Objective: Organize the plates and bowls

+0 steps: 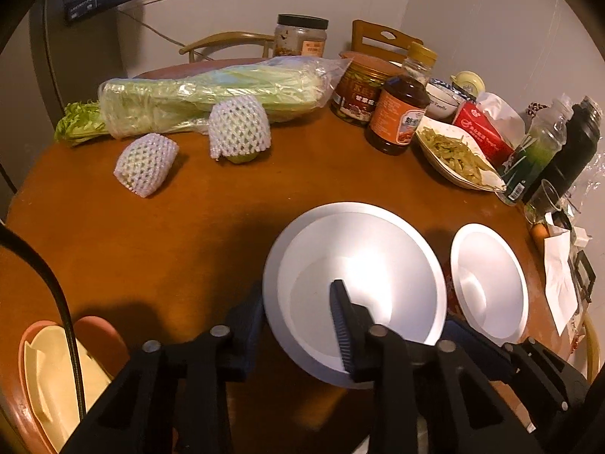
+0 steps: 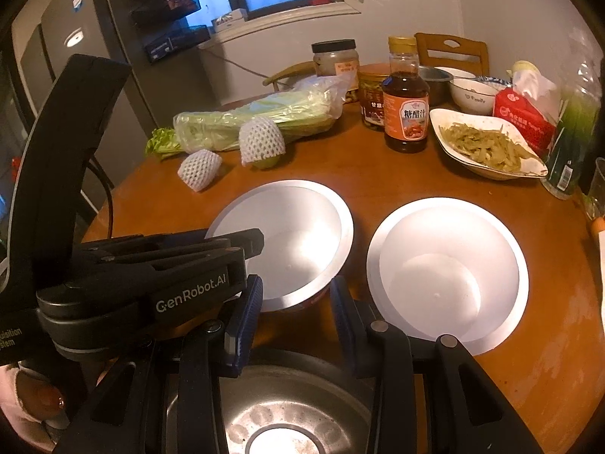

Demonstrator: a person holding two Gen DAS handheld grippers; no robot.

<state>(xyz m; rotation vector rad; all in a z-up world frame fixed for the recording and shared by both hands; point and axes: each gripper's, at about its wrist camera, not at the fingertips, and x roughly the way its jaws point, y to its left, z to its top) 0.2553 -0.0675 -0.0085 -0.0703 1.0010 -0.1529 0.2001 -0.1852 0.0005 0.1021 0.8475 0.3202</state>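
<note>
Bowl (image 1: pixel 355 287), white, deep, on round wooden table (image 1: pixel 181 234); near rim sits between the fingers of left gripper (image 1: pixel 298 325), one finger outside the wall, one inside, though contact cannot be told. Second bowl (image 2: pixel 448 268), white, just right of the first, apart from it. Right gripper (image 2: pixel 295 314), fingers wide, holding nothing, hangs near both bowls' near rims, above steel pot (image 2: pixel 272 412). Sauce bottle (image 2: pixel 405 109), dish of greens (image 2: pixel 487 143) and bagged celery (image 2: pixel 257 121) stand beyond the bowls.
</note>
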